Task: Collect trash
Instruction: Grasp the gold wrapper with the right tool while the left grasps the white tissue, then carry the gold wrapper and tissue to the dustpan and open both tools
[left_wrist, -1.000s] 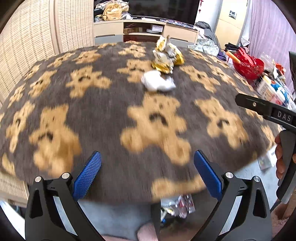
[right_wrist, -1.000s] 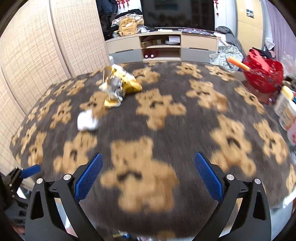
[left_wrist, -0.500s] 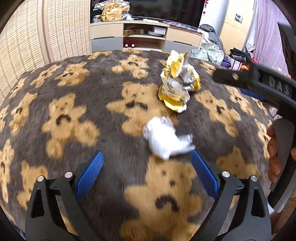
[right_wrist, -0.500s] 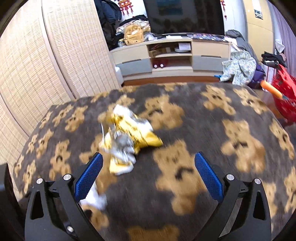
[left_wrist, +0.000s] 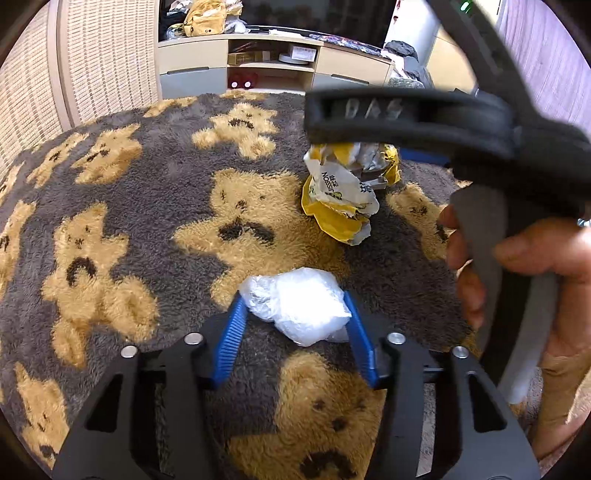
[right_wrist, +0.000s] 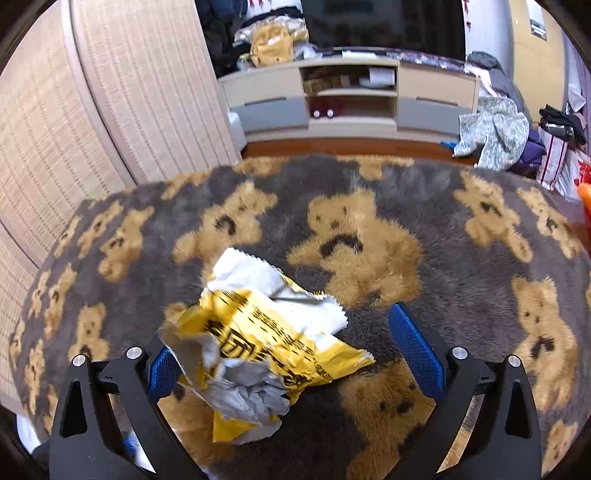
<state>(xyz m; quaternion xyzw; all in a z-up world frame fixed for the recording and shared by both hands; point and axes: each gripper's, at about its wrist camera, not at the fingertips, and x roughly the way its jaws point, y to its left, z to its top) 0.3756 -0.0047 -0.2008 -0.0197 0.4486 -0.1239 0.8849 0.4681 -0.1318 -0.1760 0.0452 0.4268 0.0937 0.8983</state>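
Note:
A crumpled white plastic wad (left_wrist: 295, 306) lies on the bear-print blanket (left_wrist: 129, 206). My left gripper (left_wrist: 295, 325) has its blue pads against both sides of the wad, shut on it. A crumpled yellow and white wrapper (left_wrist: 343, 192) lies farther on, under the right gripper's body (left_wrist: 424, 118). In the right wrist view the same wrapper (right_wrist: 266, 343) lies between the pads of my right gripper (right_wrist: 291, 354), which is open; the left pad is partly hidden behind the wrapper and the right pad stands apart from it.
The blanket (right_wrist: 461, 258) covers a raised surface. A woven screen (right_wrist: 92, 122) stands on the left. A low TV cabinet (right_wrist: 351, 99) stands behind. Clothes and bags (right_wrist: 509, 136) lie at the right on the floor.
Both grippers moved forward over the blanket. The left one closed around the white plastic wad. The right one came down around the yellow wrapper.

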